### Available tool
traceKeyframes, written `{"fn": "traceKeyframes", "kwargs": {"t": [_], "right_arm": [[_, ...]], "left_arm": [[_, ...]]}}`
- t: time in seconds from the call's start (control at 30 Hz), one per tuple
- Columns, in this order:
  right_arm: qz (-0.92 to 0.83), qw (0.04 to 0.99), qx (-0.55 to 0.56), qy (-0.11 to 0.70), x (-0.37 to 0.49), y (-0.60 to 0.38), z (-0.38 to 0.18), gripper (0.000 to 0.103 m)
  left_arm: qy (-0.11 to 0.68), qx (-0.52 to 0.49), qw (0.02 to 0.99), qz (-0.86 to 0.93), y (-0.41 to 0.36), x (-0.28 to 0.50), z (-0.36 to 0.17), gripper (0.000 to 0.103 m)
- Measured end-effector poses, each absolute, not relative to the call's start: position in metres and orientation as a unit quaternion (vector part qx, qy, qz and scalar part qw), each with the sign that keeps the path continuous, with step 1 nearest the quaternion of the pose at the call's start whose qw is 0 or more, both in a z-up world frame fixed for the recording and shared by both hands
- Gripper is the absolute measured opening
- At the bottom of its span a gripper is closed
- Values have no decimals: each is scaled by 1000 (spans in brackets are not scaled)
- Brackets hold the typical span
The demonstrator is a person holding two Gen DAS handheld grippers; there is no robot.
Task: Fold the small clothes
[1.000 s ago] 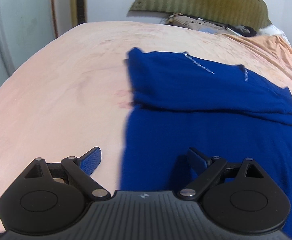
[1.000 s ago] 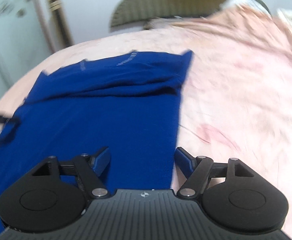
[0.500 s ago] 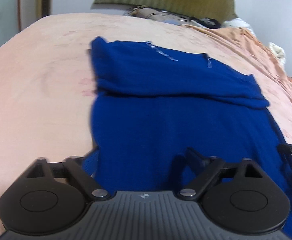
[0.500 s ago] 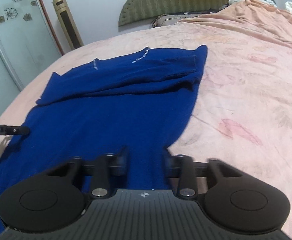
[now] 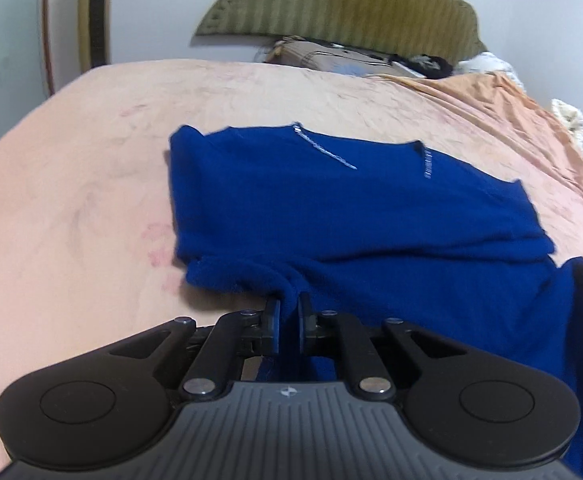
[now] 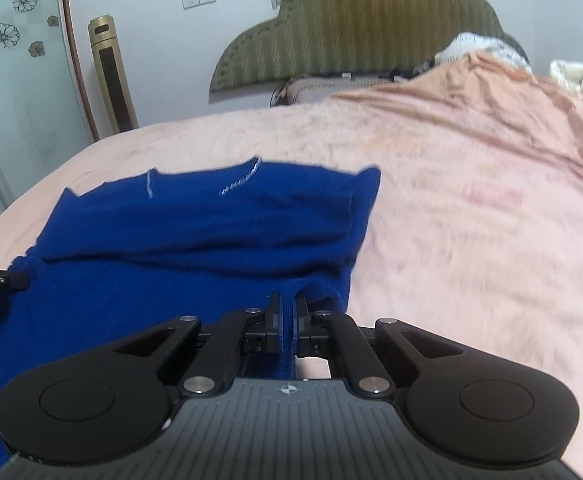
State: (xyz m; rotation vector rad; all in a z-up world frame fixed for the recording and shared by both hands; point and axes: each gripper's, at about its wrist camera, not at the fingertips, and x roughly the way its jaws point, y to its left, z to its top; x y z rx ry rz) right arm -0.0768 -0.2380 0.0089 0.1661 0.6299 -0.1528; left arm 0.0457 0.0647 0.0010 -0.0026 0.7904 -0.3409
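Note:
A blue knit top [image 5: 355,216] lies on the pink bed sheet [image 5: 75,184], neckline at the far end and its sleeves folded across the chest. My left gripper [image 5: 289,304] is shut on the top's near hem at its left corner and holds it lifted. In the right wrist view the same top [image 6: 195,232] fills the left half. My right gripper [image 6: 287,300] is shut on the near hem at its right corner. The hem hangs between each pair of fingers.
A green padded headboard [image 6: 351,28] and pillows [image 5: 331,56] stand at the far end of the bed. A gold tower fan [image 6: 111,76] stands by the wall at left. Rumpled orange bedding [image 6: 511,112] lies at the right.
Both grippers were open over the top's near hem; they have closed on it at the left and right corners and lifted it, bunching the cloth toward the chest.

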Motion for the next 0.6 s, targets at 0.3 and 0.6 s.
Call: {"fn": "traceKeyframes", "kwargs": {"t": [0.3,0.6], "right_arm": [[-102,945,60,305,-45,-246,2,12],[-104,933,114,326,-78,-251,-3,38]], "left_arm": [[401,-25,905,-138,76,56,-3,18],[391,17,917,-81,89,20,-6,71]]}}
